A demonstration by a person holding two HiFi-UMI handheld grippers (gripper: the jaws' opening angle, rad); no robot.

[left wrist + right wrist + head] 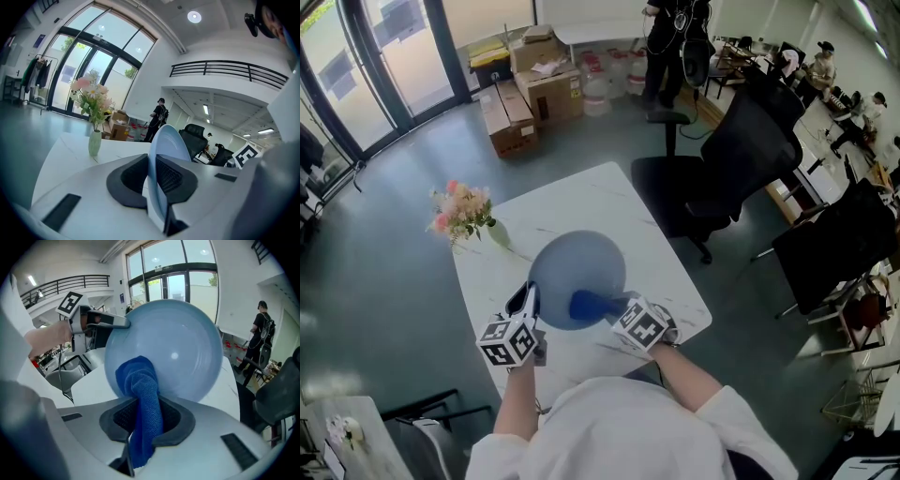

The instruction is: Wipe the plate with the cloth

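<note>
A pale blue plate point(577, 272) is held up above the white table point(609, 202), tilted toward me. My left gripper point(531, 298) is shut on the plate's left rim; in the left gripper view the plate point(165, 149) stands edge-on between the jaws of that gripper point(153, 180). My right gripper point(614, 307) is shut on a dark blue cloth point(592, 305), whose bunched end rests against the plate's lower face. In the right gripper view the cloth point(143, 404) runs up from the right gripper point(145, 420) onto the plate point(173, 348).
A vase of pink flowers point(467, 214) stands at the table's far left corner. Black office chairs point(722, 159) sit to the right of the table. Cardboard boxes point(530, 89) lie on the floor beyond, and a person point(670, 47) stands at the back.
</note>
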